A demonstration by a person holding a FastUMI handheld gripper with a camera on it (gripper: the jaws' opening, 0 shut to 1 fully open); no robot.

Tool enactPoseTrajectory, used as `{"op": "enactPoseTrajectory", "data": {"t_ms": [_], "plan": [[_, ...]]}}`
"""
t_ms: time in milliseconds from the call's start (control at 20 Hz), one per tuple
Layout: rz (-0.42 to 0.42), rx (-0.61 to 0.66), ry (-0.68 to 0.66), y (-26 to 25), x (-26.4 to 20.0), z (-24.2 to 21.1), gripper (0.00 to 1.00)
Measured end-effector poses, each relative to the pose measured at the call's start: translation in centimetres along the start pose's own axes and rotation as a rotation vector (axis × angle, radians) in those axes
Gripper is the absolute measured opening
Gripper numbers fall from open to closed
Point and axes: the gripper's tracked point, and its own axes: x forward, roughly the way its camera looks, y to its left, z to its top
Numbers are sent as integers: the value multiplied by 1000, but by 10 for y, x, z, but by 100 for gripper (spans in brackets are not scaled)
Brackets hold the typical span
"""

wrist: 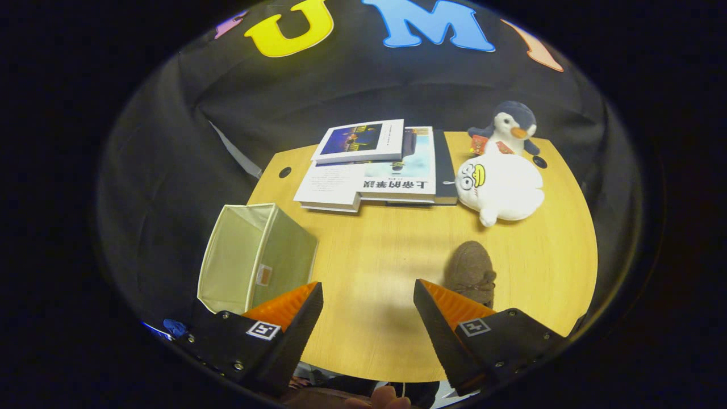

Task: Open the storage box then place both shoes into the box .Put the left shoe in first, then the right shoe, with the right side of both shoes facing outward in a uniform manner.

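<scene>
one brown shoe [470,272] sits on the wooden table [375,272], just ahead of the right-hand finger of the gripper [368,298] and partly hidden behind it; it looks fuzzy, and which way its toe points is hard to tell. two fingers stand wide apart with nothing between them but bare tabletop, so the gripper holds nothing. just beyond the left-hand finger is the storage box [255,258], a pale green fabric bin at the table's near left edge, tilted so its open mouth shows an empty-looking inside; a small tag sits on its near wall. well beyond the fingers, at the far side of the table, lies a stack of books [377,170], overlapping one another, with a smaller one on top at the left. beside the books to the right lies a white plush toy [500,187] with a yellow beak, and just behind it a penguin plush [511,130] stands upright near the far right corner. a fingertip [389,397] of a person shows below the fingers.
</scene>
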Motion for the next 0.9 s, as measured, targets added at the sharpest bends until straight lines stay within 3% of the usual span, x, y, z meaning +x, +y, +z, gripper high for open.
{"op": "enactPoseTrajectory", "data": {"t_ms": [500,900], "plan": [[-148,24,48,-127,9,-55,98],[-142,51,151,-172,40,-87,98]]}}
